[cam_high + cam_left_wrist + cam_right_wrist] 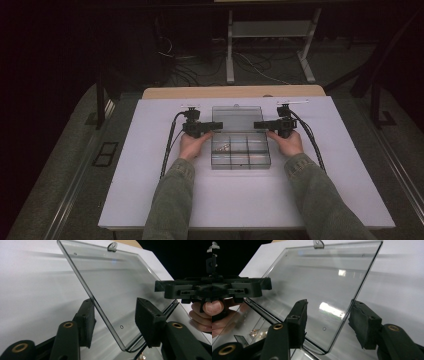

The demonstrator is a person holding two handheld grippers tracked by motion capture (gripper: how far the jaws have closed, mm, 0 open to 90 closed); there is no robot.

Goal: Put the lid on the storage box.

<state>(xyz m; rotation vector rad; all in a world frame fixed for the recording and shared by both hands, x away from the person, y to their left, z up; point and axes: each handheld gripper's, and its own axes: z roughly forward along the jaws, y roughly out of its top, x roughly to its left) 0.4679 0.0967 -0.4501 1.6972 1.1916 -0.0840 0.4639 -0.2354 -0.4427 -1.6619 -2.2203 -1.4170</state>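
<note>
— Grippers first: where are they and what do they have?
— Left gripper sits at the 9 o'clock side of the clear box, right gripper at 3 o'clock. Each straddles a side edge of the raised lid, jaws parted, pads not pressing it.
— And the box?
— On the white table, mid-board, hands beside it. Small pale bits lie in a compartment toward 9 o'clock. Lid's latch tab points to 12 o'clock.
</note>
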